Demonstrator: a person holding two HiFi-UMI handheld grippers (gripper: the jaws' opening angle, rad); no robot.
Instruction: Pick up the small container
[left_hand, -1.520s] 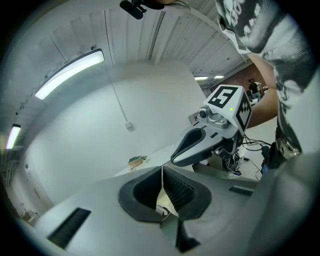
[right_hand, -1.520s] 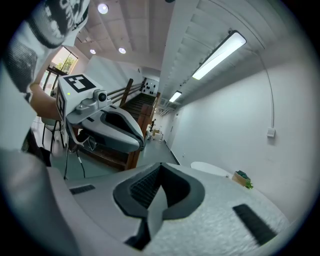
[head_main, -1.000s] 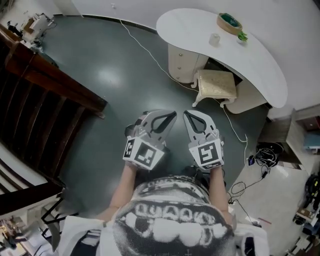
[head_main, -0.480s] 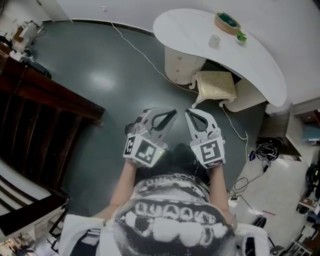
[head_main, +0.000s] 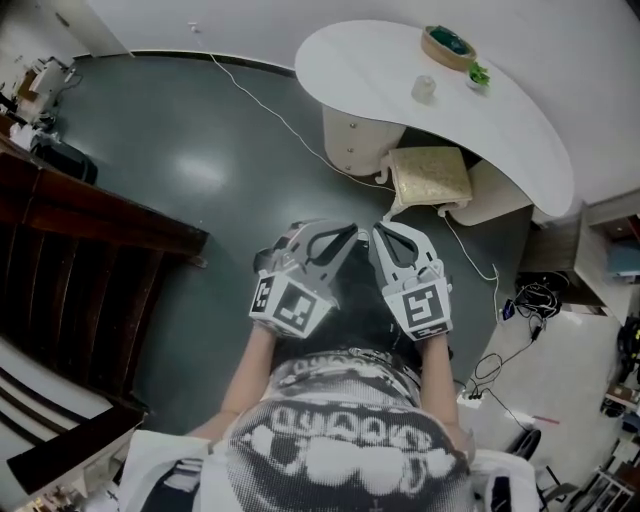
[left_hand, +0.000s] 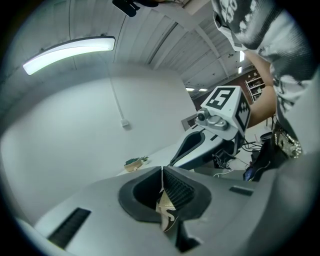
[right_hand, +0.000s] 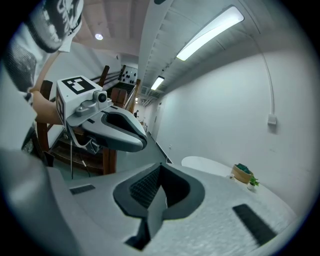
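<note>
The small container (head_main: 424, 88) sits on the table (head_main: 350, 50), well ahead and to my right. My right gripper (head_main: 380, 232) is nearer; it and the left gripper (head_main: 345, 232) are closed, empty.

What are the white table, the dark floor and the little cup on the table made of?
The table looks like painted wood or laminate: plain matte white, no grain. The floor looks like coated concrete or vinyl: dark, seamless, with soft glare. The small container seems pale plastic or glass; too small to tell.
</note>
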